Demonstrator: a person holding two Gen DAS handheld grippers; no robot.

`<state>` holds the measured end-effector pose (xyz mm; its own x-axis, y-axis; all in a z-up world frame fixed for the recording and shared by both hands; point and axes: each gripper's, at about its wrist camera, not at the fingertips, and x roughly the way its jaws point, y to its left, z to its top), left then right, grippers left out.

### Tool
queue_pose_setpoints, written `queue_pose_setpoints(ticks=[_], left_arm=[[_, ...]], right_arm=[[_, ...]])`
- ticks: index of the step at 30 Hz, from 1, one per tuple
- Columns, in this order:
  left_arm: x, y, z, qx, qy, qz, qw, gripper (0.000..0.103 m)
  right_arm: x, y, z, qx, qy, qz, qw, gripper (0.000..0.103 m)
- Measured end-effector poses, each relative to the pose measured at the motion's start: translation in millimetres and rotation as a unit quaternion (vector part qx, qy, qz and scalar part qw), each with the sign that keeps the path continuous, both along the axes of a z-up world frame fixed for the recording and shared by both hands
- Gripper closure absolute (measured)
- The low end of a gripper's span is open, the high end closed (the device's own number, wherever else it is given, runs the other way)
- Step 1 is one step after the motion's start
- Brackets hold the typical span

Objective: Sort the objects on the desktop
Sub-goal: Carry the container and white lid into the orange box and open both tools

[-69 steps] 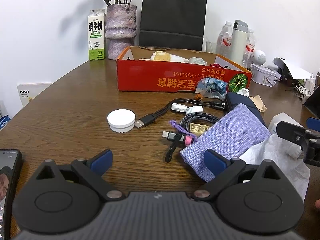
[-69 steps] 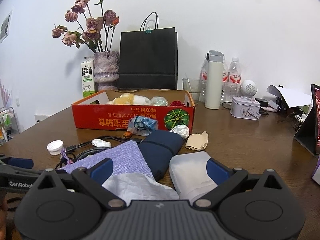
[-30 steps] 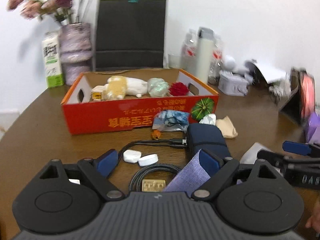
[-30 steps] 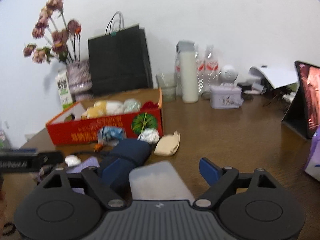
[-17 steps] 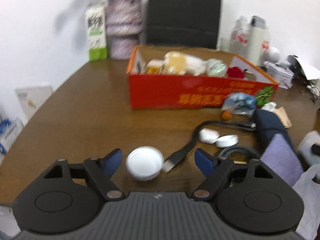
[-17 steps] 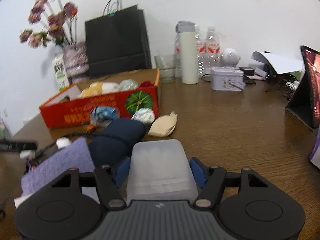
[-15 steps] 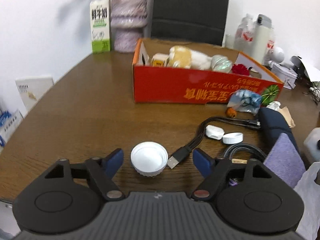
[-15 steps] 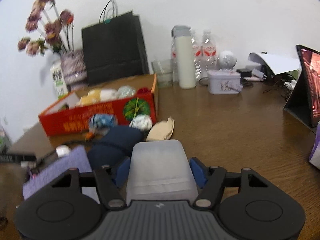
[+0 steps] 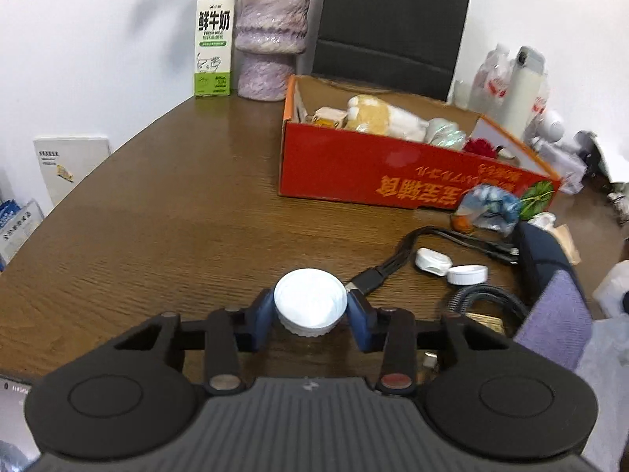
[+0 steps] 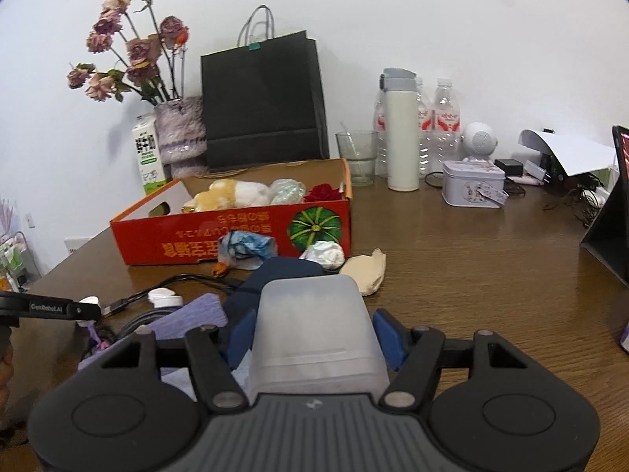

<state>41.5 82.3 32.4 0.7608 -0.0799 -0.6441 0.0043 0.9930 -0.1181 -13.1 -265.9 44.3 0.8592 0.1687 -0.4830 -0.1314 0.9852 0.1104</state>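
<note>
The left tongs (image 9: 310, 314) are closing on a round white ribbed plastic lid (image 9: 310, 305) lying on the brown wood-grain desk (image 9: 177, 216); both blue pads touch its rim. The right tongs (image 10: 312, 334) are clamped on a frosted translucent plastic box (image 10: 314, 326) with rounded corners.
</note>
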Motion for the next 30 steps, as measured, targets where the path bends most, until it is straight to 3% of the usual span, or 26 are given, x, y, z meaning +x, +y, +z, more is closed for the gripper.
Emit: queue_pose_setpoints(ticks=[4,8,12,15,19,22,26,30], left_arm=[[-14,2,17,-0.008,-0.022,0.006,0.9997,0.062],[-11,-6,57,-0.022,-0.048,-0.022,0.9983,0.062],[25,-23,97,-0.018,-0.053,-0.055,0.9969,0.062],[79,-41,112,-0.014,-0.023,-0.084,0.9961,0.062],[172,-62,97,0.038,0.032,-0.083,0.9953,0.062],[232,-58,65,0.062,0.089,-0.048,0.9930,0.062],[262,-54,33,0.080,0.119,-0.037,0.9890,0.062],[265,-54,27,0.084,0.114,-0.050,0.9887,0.057]], right_arm=[[-8,6,7,-0.004,-0.006,0.005,1.000,0.038],[-10,6,24,0.006,-0.020,0.009,1.000,0.038],[10,1,58,0.036,-0.036,0.045,0.998,0.038],[61,0,86,0.053,-0.031,0.057,0.996,0.038],[171,10,98,0.067,0.038,0.065,0.995,0.038],[248,38,83,0.030,0.104,0.051,0.993,0.038],[314,76,36,0.012,0.195,0.048,0.980,0.039],[343,105,5,0.021,0.212,0.037,0.976,0.038]])
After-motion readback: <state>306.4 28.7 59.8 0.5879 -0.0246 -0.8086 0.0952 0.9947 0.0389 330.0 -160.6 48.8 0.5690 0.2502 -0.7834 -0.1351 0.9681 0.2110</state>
